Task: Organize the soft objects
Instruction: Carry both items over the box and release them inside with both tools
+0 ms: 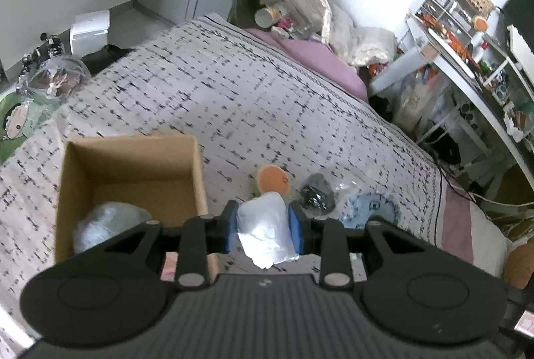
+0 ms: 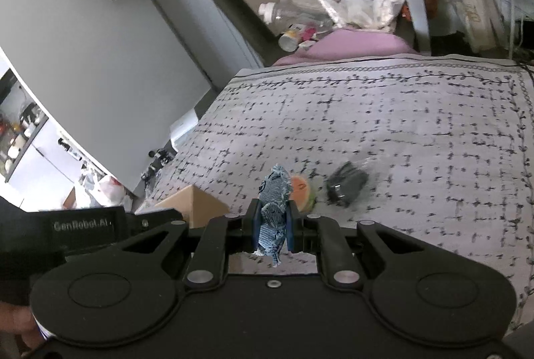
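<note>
My left gripper (image 1: 265,218) is shut on a white soft bundle (image 1: 267,228), held above the bed just right of an open cardboard box (image 1: 130,172). A pale wrapped soft item (image 1: 103,225) lies inside the box. My right gripper (image 2: 273,222) is shut on a frayed blue denim piece (image 2: 274,212), held above the bed. An orange round plush (image 1: 272,180) lies on the bedspread, also in the right wrist view (image 2: 302,188). A dark item in clear wrap (image 1: 315,192) lies beside it, also in the right wrist view (image 2: 345,185). A light blue soft item (image 1: 370,208) lies right of that.
The patterned bedspread (image 1: 233,98) covers the bed, with a pink sheet (image 1: 317,58) at its far end. Bottles and bags (image 1: 293,8) crowd the far corner. A cluttered white desk (image 1: 467,58) stands right. The box corner (image 2: 193,205) shows left of my right gripper.
</note>
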`<state>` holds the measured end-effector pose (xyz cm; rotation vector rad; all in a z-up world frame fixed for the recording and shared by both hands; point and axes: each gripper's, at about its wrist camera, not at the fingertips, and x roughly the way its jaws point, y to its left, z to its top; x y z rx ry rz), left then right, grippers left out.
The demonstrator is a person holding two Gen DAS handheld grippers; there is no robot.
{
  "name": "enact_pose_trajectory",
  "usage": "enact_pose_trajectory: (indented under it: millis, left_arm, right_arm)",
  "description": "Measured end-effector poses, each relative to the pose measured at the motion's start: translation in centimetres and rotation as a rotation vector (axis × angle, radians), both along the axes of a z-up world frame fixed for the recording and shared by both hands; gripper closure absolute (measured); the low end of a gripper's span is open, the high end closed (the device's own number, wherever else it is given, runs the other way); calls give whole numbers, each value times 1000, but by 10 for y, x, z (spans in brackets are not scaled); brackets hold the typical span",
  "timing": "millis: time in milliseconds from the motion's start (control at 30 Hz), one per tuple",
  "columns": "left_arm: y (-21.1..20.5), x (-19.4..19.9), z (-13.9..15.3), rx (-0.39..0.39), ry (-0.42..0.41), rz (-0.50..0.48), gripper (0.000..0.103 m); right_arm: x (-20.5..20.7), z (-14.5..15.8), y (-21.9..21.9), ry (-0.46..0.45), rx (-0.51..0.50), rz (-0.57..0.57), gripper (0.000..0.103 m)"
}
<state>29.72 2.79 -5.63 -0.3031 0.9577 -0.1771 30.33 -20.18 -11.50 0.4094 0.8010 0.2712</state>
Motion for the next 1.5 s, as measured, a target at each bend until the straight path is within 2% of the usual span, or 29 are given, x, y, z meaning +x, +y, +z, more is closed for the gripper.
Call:
enact_pose_trajectory:
  millis: [500,867,1033,1167,1267,1333,1367,1500]
  left_arm:
    - [85,15,-14,-17,8,78,72]
    - [130,28,-34,-29,40,138,72]
    - [140,36,-47,-27,81,161,72]
    - [140,42,-51,-11,92,163,72]
    - [138,46,-55,31,117,185,63]
    - [135,46,-54,46,120,174,54]
    - [133,46,-53,44,114,165,53]
    - [127,43,-44,61,91,161,41]
  right_arm:
    - [10,13,80,-7,-45,81,88]
    - [24,0,131,20,-76,153,88]
    - [34,-10,138,55,-47,171,88]
    - [37,-11,142,51,-56,188,80]
    - [38,-9,138,59,-29,199,68]
    - [36,-7,135,58,-20,194,61]
    - [36,-5,133,54,-25,189,56]
    - [31,-3,121,49,-39,175,50]
